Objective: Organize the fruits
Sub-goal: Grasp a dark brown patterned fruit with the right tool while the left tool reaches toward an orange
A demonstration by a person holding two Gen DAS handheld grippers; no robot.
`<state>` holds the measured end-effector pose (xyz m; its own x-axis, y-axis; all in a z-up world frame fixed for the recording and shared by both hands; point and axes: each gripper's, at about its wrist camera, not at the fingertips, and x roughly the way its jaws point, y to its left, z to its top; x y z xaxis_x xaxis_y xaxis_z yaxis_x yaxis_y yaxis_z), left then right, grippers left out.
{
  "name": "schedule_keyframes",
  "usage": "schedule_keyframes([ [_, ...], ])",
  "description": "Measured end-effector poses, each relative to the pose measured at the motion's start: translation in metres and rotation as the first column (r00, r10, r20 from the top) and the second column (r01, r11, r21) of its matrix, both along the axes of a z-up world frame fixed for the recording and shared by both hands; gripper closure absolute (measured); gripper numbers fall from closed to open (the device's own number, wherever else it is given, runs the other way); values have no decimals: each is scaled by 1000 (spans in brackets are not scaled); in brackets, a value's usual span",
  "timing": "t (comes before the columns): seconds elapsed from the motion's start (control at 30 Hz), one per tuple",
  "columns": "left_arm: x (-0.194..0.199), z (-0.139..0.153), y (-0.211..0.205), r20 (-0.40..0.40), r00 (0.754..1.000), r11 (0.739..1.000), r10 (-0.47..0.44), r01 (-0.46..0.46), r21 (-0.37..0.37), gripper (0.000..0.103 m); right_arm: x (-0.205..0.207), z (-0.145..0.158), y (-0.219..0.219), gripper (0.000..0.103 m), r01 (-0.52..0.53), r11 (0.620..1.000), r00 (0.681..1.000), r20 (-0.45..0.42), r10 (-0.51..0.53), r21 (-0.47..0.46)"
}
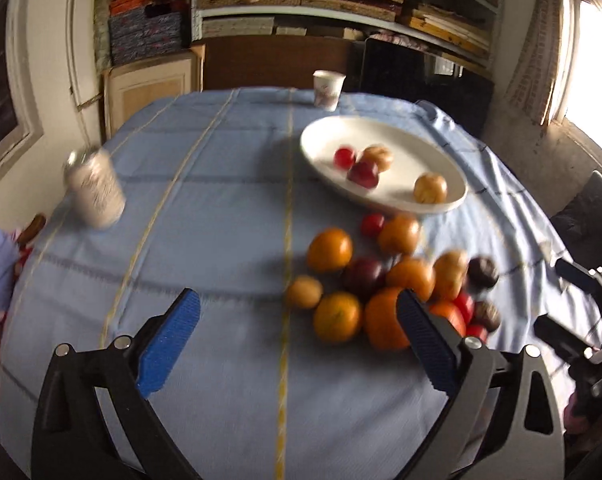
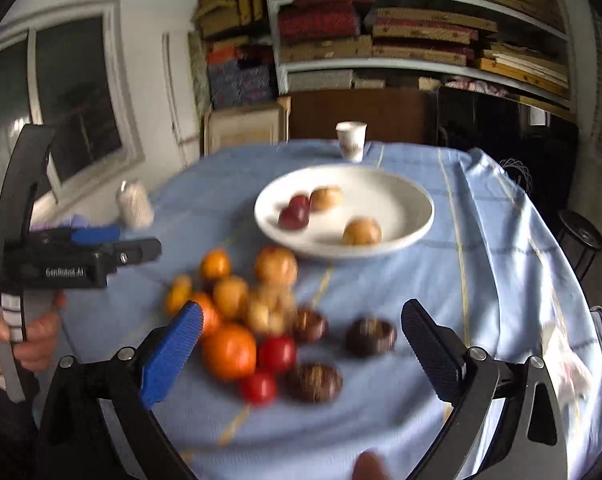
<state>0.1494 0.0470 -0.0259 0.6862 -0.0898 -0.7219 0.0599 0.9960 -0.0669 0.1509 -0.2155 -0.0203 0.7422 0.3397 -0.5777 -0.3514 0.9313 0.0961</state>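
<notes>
A white oval plate on the blue tablecloth holds several fruits: two red ones and two tan ones. A loose pile of fruit lies in front of it: oranges, red tomatoes, dark purple fruits and tan ones. My left gripper is open and empty, just before the left side of the pile. My right gripper is open and empty above the pile's near edge. The left gripper also shows in the right wrist view.
A paper cup stands behind the plate at the table's far edge. A white jar stands at the left. Shelves with stacked boxes are behind. A dark stool is on the right.
</notes>
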Motion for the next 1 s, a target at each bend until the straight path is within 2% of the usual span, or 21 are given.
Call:
schedule_keyframes([
  [0.1,-12,-15,3,-17,1000,1000,-4,4,-20,6,-19,-10,2,4,-3,998,1000,-11,2,-69],
  [0.2,-21,-25,-2,-3,1000,999,-30,30,-14,6,-21,-18,6,9,-21,996,999,-28,18,-91],
  [0.3,-28,-28,-12,25,996,996,-80,79,36,6,-16,-28,6,19,-33,997,997,-78,28,-66],
  [0.43,-34,-29,-17,45,992,992,-119,118,37,6,-8,-40,4,33,-34,999,989,-146,32,-15],
  [0.6,-28,-31,-10,20,993,993,-117,118,-22,6,6,-48,1,43,6,1000,980,-199,-7,-4],
  [0.83,-22,-36,3,-9,996,989,-91,89,-118,6,25,-56,6,52,36,998,968,-247,-47,-50],
  [1.0,-18,-38,4,-25,995,987,-94,90,-134,6,30,-63,7,54,23,999,956,-292,-34,-44],
])
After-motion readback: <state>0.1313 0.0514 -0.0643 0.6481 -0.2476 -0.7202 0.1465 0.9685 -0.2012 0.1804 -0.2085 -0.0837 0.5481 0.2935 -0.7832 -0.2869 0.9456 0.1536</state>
